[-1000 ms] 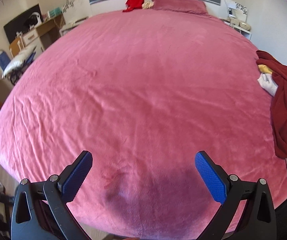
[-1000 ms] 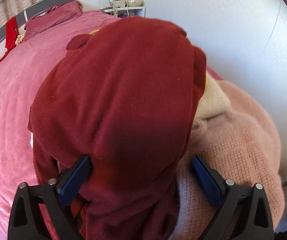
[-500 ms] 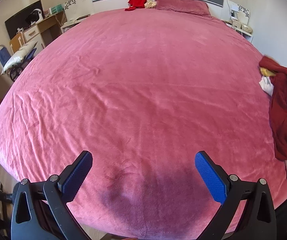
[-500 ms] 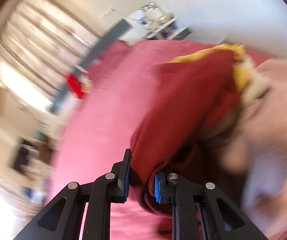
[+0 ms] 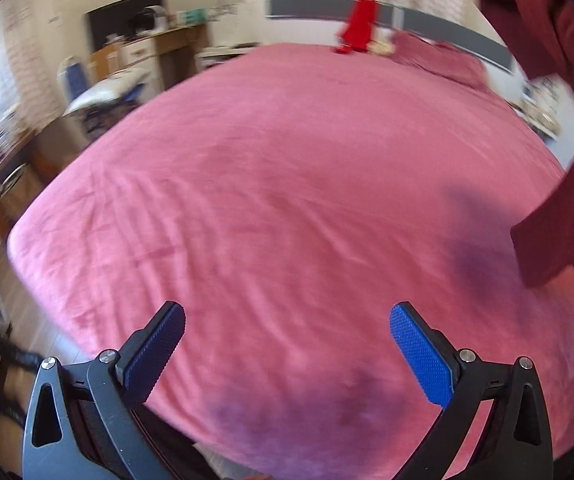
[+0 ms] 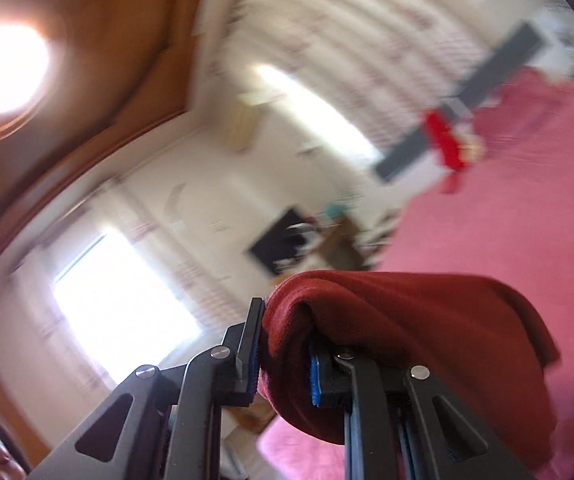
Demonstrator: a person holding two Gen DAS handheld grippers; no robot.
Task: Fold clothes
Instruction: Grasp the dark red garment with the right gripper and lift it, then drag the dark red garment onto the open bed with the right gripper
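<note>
Our right tool (image 6: 283, 360) is clamped on a fold of the dark red garment (image 6: 407, 340), low in the centre of its blurred view, tilted up toward ceiling and window. Our left tool (image 5: 287, 344) has its blue pads spread wide apart, holding nothing, above the pink bed (image 5: 267, 200). In that view the garment (image 5: 559, 128) hangs down the right edge of the frame. A bright red cloth (image 5: 359, 26) drapes the headboard (image 5: 307, 6) at upper centre.
</note>
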